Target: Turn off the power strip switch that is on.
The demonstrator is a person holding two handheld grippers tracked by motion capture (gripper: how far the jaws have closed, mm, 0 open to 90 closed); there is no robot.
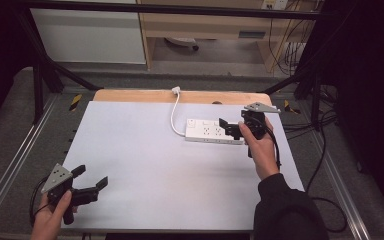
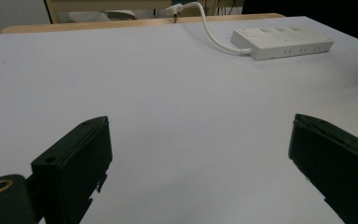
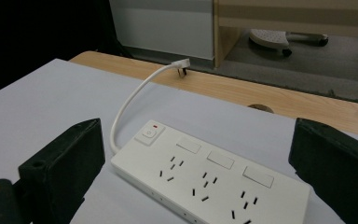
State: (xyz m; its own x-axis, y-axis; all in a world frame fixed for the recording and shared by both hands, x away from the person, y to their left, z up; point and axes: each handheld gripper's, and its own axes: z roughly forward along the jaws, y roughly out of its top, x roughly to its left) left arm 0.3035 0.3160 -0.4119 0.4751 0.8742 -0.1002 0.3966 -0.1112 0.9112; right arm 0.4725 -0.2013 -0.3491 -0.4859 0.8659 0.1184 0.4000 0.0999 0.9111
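White sheeting covers most of the table (image 1: 145, 165), with a strip of bare wood showing along its far edge and dark framing around the whole bench.

Nearest the person, the left gripper (image 1: 91, 184) sits low at the front left corner of the sheet, its jaws spread wide with nothing between them; in the left gripper view they frame only bare white surface, and the power strip (image 2: 282, 43) lies well away across the table. This hand looks parked for now.

Farther out on the right side, the right gripper (image 1: 230, 126) is up against the right end of the power strip (image 1: 214, 131), jaws parted and released. In the right gripper view the strip lies flat between and just beyond the two jaws, which stand well clear of its sides (no contact that I can make out). Its switch (image 3: 148, 134) sits at the cord end, and every socket is empty.

Beyond that, the white cord (image 1: 174, 112) curves back to the plug (image 1: 176, 90), which rests loose on the wooden edge.

Judging from this, the work is barely begun: the reach to the strip is made, but the grasp and whatever moving follows are all left to do.
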